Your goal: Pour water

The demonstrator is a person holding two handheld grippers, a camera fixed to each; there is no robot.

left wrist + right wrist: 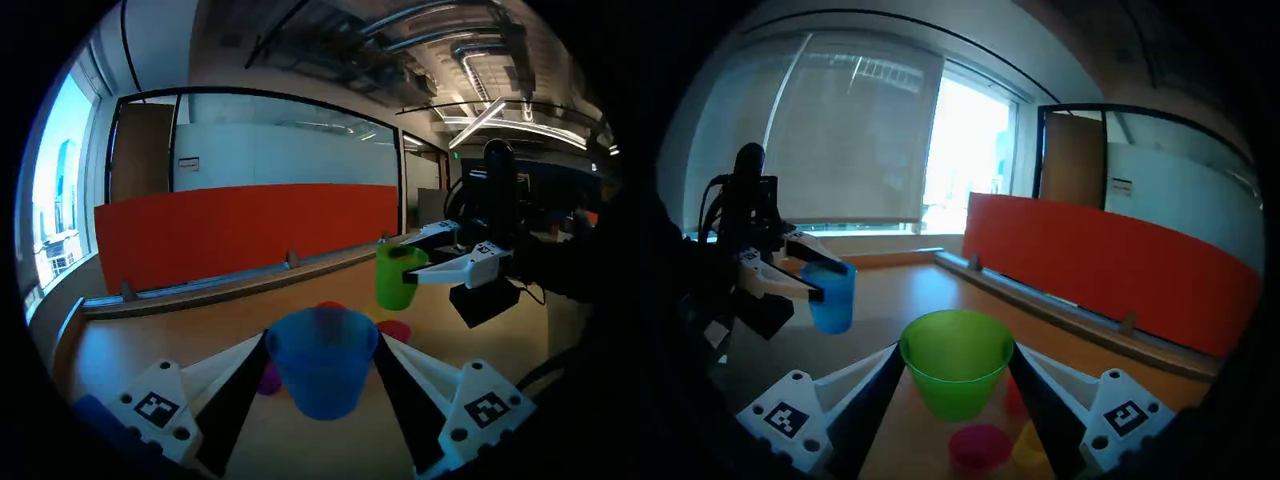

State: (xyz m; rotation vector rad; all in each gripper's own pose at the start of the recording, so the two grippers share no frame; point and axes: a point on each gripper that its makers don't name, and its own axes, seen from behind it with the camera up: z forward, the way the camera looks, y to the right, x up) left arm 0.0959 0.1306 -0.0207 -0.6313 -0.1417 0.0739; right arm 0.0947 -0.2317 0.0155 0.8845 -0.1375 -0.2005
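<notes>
- Left claw, in the left gripper view, is clamped on the blue cup: both white fingers press on the cup's sides just under its rim.
- Blue cup stands upright between those fingers, raised over the wooden table; whether it holds water cannot be told.
- Farther off to the right, the right claw is closed on the green cup, which is also upright and lifted off the table.
- Low coloured cups sit on the table between the two held cups, partly hidden behind the blue one.
- An orange partition runs along the table's far edge.
- In the right gripper view, the right claw grips the green cup with a finger against each side; the cup is upright with its open mouth towards the camera.
- At the left of this view, the left claw holds the blue cup upright, well apart from the green one and at about the same height.
- Below the green cup, a pink cup and a yellow cup stand just beside each other on the table.
- Behind it all, a bright window meets the orange partition.
</notes>
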